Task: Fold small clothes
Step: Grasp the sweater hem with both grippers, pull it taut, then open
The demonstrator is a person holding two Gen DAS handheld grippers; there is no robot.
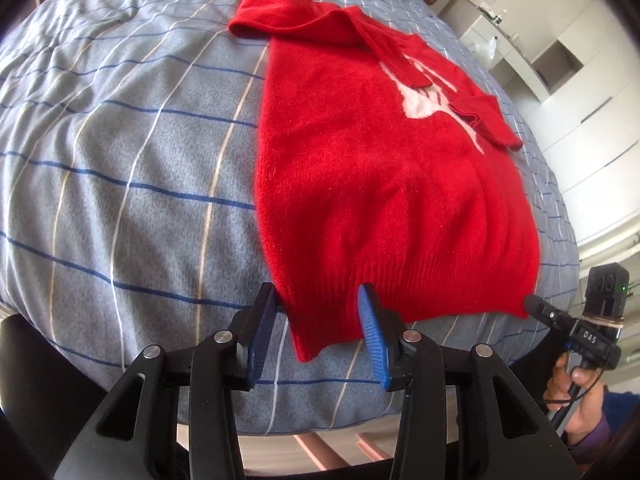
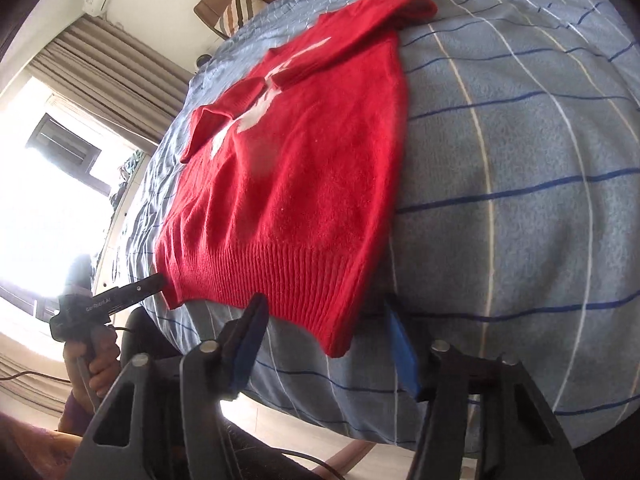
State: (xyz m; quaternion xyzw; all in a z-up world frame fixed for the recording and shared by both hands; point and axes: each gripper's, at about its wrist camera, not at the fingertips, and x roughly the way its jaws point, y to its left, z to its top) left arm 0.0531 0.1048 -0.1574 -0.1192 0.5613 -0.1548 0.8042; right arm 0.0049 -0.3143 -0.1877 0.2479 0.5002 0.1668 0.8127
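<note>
Left gripper (image 1: pixel 320 328): jaws apart, straddling the near left corner of the red sweater (image 1: pixel 376 184) at its ribbed hem; corner sits between the blue pads (image 1: pixel 374 344), no pinch visible. Right gripper (image 2: pixel 326 332): also apart, w/ the other hem corner poking in between its fingers; pads look clear of the knit, tho motion blur there makes contact hard to rule out.

Sweater lies flat, front up, on the grey-blue checked bedspread (image 1: pixel 120 168), collar end far from both grippers, hem nearest the bed edge.

Progress, as I judge it: both sleeves (image 1: pixel 304 12) already turned in across the chest, cuffs meeting over the white motif (image 1: pixel 420 104). So side folds done, roughly halfway. Left to do: grab both hem corners, carry hem up toward the collar, maybe a 2nd fold, then smooth. Body has a few soft ridges near the hem, not fully flat.

Hard to see: motif mostly covered by the sleeves, can't read what it is. Collar hidden behind the sleeve fold. The person shows only as a hand (image 2: pixel 94 360) on each handle. Window (image 2: pixel 48 208) blown out, nothing readable outside. Shelving (image 1: pixel 532 60) at the far wall is tiny, contents unclear. Under-bed area is cut off by the gripper bodies.
</note>
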